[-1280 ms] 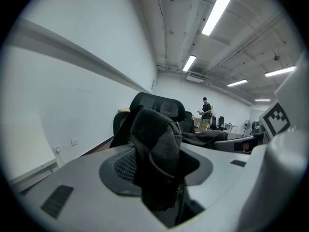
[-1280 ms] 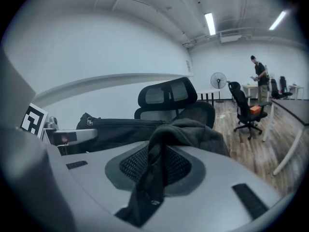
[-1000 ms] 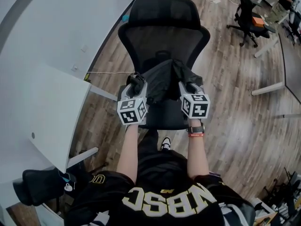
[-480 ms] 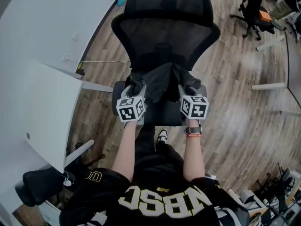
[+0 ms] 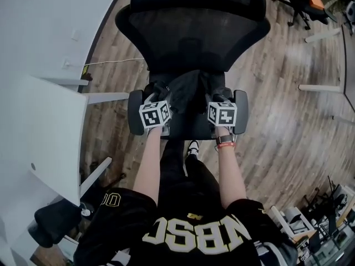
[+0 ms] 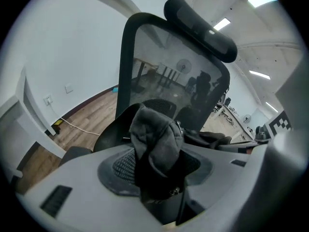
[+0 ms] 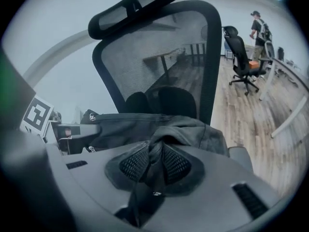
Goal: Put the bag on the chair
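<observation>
While left gripper [image 5: 161, 95] and right gripper [image 5: 217, 95] clamp the bag [image 5: 191, 89] over the chair [image 5: 194, 32], we risk uneven release tipping it off.

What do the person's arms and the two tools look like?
The left tool and the right tool each have a grey body, dark meshed pads and a white cube with black square markers. The arms are bare below the short sleeves of a black jersey with pale lettering. The right wrist bears a watch and an orange band.

Two grippers (left gripper [image 6: 157, 164], right gripper [image 7: 154, 164]), one bag [image 5: 191, 90] and two distinct chairs (near chair [image 5: 194, 32], far chair [image 5: 299, 1]) are shown.
</observation>
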A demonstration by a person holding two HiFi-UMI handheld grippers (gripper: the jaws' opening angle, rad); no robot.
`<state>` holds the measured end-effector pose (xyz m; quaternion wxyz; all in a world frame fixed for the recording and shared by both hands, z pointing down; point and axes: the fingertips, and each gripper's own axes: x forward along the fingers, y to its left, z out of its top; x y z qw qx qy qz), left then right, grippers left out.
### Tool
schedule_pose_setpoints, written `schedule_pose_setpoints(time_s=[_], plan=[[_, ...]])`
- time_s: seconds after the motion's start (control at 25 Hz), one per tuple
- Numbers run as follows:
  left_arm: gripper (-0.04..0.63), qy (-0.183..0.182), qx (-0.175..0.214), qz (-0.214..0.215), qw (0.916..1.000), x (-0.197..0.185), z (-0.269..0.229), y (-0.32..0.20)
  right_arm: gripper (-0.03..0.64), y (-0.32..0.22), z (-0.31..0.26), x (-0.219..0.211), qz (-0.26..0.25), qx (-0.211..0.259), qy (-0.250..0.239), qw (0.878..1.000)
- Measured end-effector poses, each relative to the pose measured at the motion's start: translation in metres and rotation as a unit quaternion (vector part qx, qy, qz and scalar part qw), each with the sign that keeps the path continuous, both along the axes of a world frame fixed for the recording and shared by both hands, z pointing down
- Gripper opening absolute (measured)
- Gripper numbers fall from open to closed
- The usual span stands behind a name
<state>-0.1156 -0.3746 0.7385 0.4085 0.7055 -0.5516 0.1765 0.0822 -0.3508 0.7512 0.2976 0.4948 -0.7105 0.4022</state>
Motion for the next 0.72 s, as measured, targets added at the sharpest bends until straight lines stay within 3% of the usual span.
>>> schedule_pose_setpoints(time_s=[0.52,0.72], plan=[[0.216,-0.029,-0.097,0.016,0.9948,-0.008,0.145,-0.025,0.086,-0.022,0.117,-0.003,-0.017,-0.079,0.034,0.996],[0.234,-0.056,-0.082,0.025,0.9947,-0.017,0.172,-0.054,0.091,-0.043,0.149,0.014,0.001,-0.076,0.049,0.996]])
